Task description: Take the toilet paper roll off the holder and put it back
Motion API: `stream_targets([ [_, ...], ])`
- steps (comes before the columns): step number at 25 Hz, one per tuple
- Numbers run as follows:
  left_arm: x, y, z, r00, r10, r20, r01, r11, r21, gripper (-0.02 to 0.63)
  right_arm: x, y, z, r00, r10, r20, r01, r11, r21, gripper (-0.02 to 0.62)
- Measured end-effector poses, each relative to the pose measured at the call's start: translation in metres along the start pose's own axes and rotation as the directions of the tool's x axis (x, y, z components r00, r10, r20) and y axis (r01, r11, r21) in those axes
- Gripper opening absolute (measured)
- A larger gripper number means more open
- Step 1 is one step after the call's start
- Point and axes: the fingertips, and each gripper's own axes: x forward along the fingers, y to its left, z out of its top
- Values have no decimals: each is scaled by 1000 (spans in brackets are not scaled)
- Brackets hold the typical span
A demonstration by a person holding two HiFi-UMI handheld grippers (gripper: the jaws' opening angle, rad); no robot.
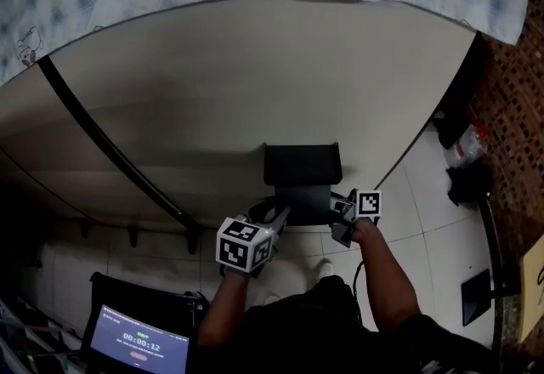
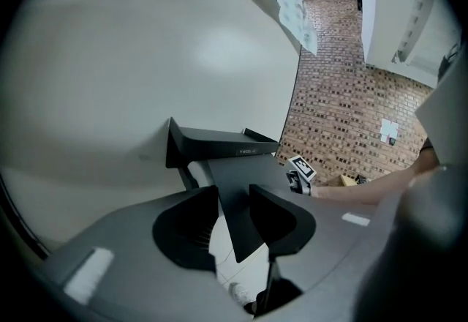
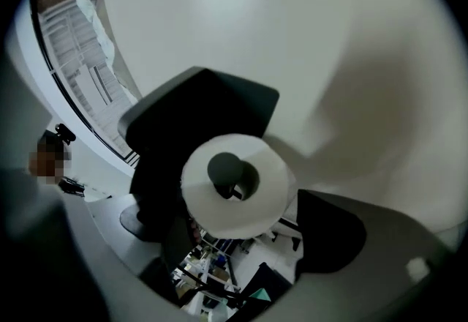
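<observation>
My left gripper (image 2: 232,197) clamps the holder lid (image 2: 240,167); my right gripper (image 3: 228,202), released, brackets the toilet paper roll (image 3: 219,219) on its peg (image 3: 223,167).

The left hand-held gripper (image 2: 234,195) has its jaws clamped on the black cover flap (image 2: 241,167) of the toilet paper holder (image 2: 219,142). A white toilet paper roll (image 2: 197,169) peeks out at the flap's 9 o'clock. The right hand-held gripper (image 2: 301,171) sits at the holder's 3 o'clock, before a brick wall (image 2: 344,123).

a makeshift indoor test room is suggested: a holder (image 1: 302,164) is fixed to a plain board (image 1: 255,66), and a brick wall (image 2: 344,94), tiled floor (image 1: 425,219) and timer screen (image 1: 140,345) are seen nearby.
</observation>
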Motion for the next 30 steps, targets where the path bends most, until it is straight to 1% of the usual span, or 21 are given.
stream_targets([
  [3, 1, 4, -5, 1000, 14, -4, -14, 1000, 17, 151, -27, -2, 13, 998, -42, 50, 45, 998, -51, 503],
  [7, -1, 9, -5, 999, 25, 20, -25, 1000, 16, 143, -64, -7, 28, 980, -139, 139, 152, 985, -87, 503],
  [11, -7, 15, 3, 996, 45, 74, -46, 999, 10, 143, -95, -1, 49, 940, -227, 254, 273, 948, -161, 503],
  [13, -9, 22, 7, 994, 61, 90, -62, 998, 6, 143, -104, 7, 61, 912, -265, 313, 339, 917, -210, 503],
  [14, -11, 26, 9, 993, 71, 96, -71, 997, 3, 143, -108, 16, 69, 893, -278, 355, 375, 894, -244, 495],
  [15, -13, 29, 10, 991, 81, 104, -82, 997, -1, 141, -112, 29, 77, 872, -279, 403, 408, 868, -283, 474],
  [16, -15, 33, 12, 989, 93, 114, -93, 996, -5, 140, -113, 45, 84, 852, -267, 449, 433, 842, -321, 432],
  [17, -18, 36, 14, 986, 106, 128, -105, 994, -9, 137, -114, 61, 89, 836, -253, 486, 455, 816, -358, 394],
  [18, -22, 38, 18, 982, 119, 145, -119, 993, -13, 137, -114, 76, 92, 824, -243, 512, 478, 783, -397, 372],
  [19, -26, 40, 22, 977, 133, 165, -132, 991, -16, 135, -113, 89, 94, 813, -240, 531, 507, 741, -441, 339],
  [20, -30, 41, 27, 971, 145, 190, -144, 989, -18, 133, -111, 101, 94, 802, -240, 546, 537, 691, -484, 296],
  [22, -39, 41, 40, 957, 162, 242, -163, 987, -16, 130, -107, 123, 94, 787, -239, 568, 583, 587, -561, 238],
  [25, -49, 34, 59, 941, 158, 298, -166, 986, 3, 121, -91, 149, 89, 789, -243, 565, 608, 447, -656, 179],
  [26, -53, 31, 64, 938, 153, 312, -166, 986, 14, 121, -86, 154, 86, 786, -251, 564, 615, 399, -680, 147],
  [28, -58, 23, 72, 930, 147, 337, -171, 984, 43, 112, -79, 163, 82, 770, -265, 580, 638, 302, -709, 89],
  [29, -60, 20, 75, 926, 143, 349, -173, 983, 57, 108, -76, 167, 80, 759, -268, 594, 650, 260, -714, 52],
  [30, -62, 16, 79, 922, 139, 361, -175, 982, 67, 100, -73, 171, 78, 748, -266, 609, 662, 227, -714, 35],
])
